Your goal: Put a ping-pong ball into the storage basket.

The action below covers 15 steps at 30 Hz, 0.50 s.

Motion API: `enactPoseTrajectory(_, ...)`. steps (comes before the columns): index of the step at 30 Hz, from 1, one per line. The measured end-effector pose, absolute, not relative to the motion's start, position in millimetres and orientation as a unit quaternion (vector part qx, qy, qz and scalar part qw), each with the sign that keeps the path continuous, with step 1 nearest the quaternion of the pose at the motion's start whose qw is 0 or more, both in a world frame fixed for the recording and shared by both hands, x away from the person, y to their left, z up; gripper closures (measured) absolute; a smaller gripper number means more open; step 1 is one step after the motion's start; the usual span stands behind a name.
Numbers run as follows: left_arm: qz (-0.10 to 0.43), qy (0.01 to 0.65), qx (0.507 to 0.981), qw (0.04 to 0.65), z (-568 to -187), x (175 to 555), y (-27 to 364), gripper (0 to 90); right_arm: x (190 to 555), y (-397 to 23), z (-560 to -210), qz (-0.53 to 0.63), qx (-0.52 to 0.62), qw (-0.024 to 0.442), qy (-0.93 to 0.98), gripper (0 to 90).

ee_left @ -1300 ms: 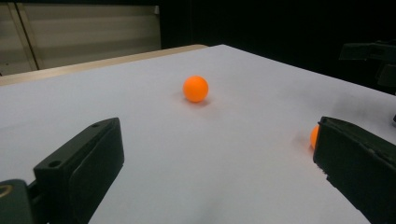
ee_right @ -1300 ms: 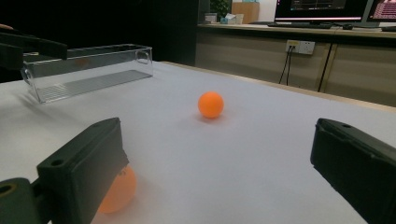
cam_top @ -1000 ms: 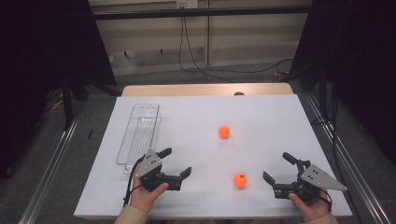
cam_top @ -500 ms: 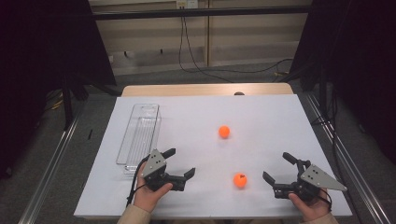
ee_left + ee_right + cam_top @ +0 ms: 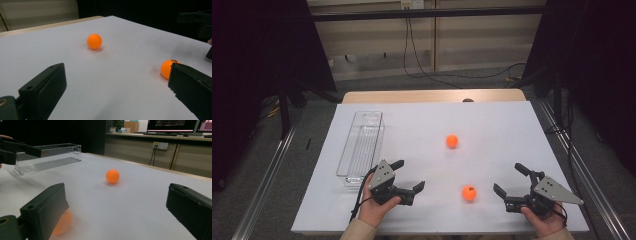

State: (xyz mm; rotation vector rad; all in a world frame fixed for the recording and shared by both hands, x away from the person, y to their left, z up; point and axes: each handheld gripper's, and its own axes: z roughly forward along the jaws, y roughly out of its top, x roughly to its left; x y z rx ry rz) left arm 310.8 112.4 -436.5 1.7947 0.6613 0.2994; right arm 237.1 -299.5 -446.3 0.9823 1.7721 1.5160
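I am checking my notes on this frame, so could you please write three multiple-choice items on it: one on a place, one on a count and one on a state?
1. Where does the clear tray stand?
A. on the table's left side
B. on its right side
C. on the floor

2. How many orange balls lie on the table?
A. one
B. two
C. four

3. How do the left gripper's jaws stand?
A. shut on a ball
B. shut on nothing
C. open

Key: 1 A, it stands beside the left gripper. 2 B, a far ball and a near ball. 3 C, the jaws stand wide apart.
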Motion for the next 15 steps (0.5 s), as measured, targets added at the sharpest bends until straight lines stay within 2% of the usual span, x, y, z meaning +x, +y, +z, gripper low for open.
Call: enactPoseTrajectory(15,0.123,0.276,0.774,0.557,-438.4,310.2,103.4,1.7,237.2,-299.1,-446.2,0.572,0.368,0.3,0.669,2.5)
